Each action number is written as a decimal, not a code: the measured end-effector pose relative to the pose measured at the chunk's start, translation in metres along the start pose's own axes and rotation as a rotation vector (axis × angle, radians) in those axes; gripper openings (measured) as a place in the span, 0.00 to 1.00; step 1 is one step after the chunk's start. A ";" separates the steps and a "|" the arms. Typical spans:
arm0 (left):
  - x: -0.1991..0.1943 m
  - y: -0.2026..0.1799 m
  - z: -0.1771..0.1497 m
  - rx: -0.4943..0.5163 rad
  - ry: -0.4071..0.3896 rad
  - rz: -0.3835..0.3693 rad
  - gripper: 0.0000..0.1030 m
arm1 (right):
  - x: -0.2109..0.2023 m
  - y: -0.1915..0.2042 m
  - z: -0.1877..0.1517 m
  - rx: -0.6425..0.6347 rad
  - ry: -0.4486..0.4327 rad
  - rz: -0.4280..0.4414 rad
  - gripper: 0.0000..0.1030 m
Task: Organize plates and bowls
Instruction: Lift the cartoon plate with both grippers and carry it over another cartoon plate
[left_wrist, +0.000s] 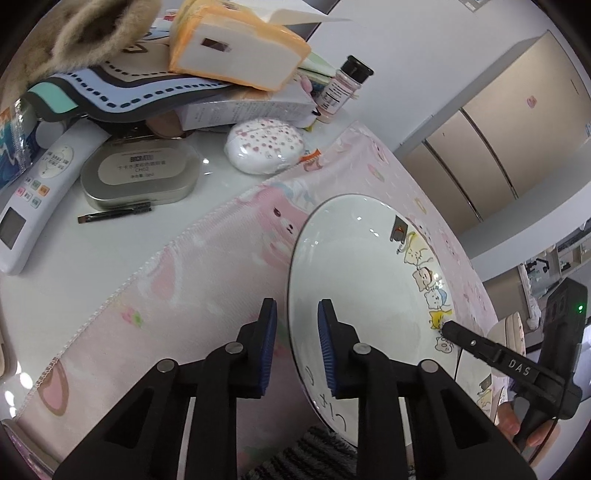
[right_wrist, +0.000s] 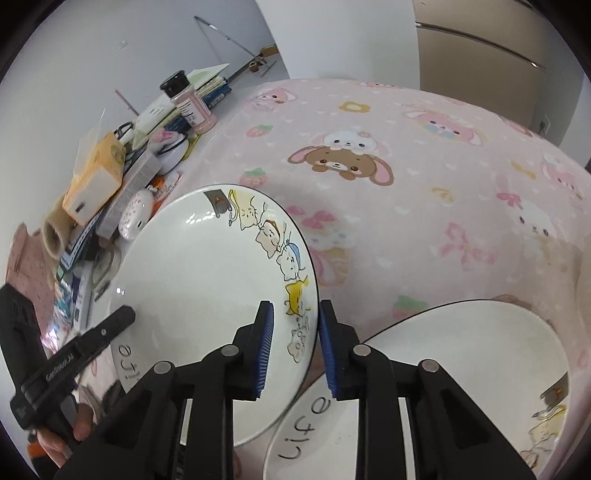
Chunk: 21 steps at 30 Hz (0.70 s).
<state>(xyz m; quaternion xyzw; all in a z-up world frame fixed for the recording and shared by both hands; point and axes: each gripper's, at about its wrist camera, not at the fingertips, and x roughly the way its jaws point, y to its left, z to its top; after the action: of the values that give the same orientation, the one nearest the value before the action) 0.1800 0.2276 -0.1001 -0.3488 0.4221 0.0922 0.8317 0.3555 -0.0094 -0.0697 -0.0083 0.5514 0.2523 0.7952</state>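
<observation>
A white plate with cartoon cats along its rim lies on the pink cartoon cloth. My left gripper straddles its near rim, one blue pad inside the plate and one outside, shut on it. From the opposite side, my right gripper is shut on the cat-printed rim of the same plate. A second white plate sits at the lower right, partly under the first one. The right gripper's finger shows in the left wrist view, and the left gripper's finger in the right wrist view.
Clutter fills the white tabletop beyond the cloth: a remote control, a metal tin, a small brush, a spotted white case, a spice bottle, a tissue pack and books. A hand holds the left gripper.
</observation>
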 end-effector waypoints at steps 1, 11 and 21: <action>0.001 -0.002 -0.001 0.008 0.003 0.001 0.21 | -0.003 -0.001 0.000 -0.001 -0.002 -0.007 0.26; 0.004 -0.001 -0.001 0.009 0.013 -0.013 0.15 | 0.015 -0.005 0.009 -0.009 0.037 0.079 0.25; 0.003 0.003 -0.002 -0.005 0.013 -0.024 0.10 | 0.011 -0.019 0.004 0.018 -0.024 0.142 0.10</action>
<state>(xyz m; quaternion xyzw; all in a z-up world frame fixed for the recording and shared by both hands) 0.1796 0.2284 -0.1047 -0.3565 0.4233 0.0812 0.8289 0.3699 -0.0205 -0.0828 0.0410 0.5432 0.3033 0.7818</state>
